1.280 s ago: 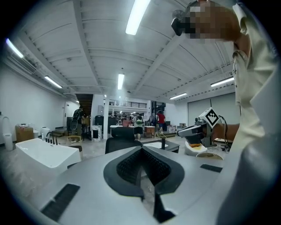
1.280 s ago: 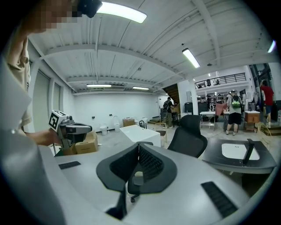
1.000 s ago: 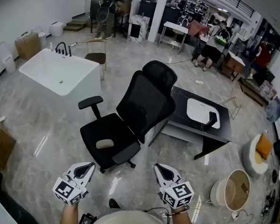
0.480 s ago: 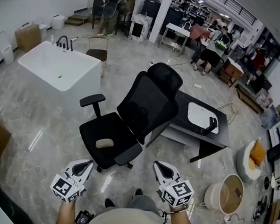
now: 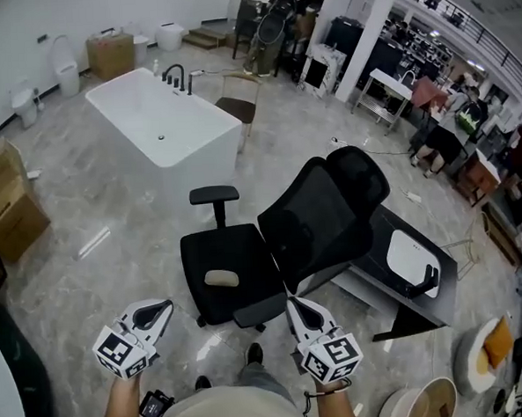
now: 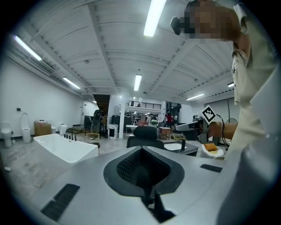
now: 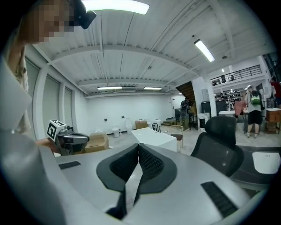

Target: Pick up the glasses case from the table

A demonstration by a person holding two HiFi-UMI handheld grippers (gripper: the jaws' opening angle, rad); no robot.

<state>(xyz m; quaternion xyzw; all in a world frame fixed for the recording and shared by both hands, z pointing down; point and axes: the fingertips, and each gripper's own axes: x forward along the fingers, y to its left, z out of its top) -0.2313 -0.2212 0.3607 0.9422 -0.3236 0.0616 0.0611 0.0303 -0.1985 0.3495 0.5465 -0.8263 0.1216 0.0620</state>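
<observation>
Grey marble floor [image 5: 93, 205], black chair [image 5: 234, 271] — left gripper [image 5: 165, 305] and right gripper [image 5: 294, 303] closed, empty.

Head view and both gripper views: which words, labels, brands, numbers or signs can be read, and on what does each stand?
No readable text in any view.
Left gripper: its cube bears only a black-and-white square pattern, no letters.
Right gripper: the same kind of pattern, no letters.
Cardboard box: any print is too small to read.

Bright, even light from ceiling strip lights [image 6: 153, 17]; sharp focus; strong fisheye bending, dark corners.
</observation>
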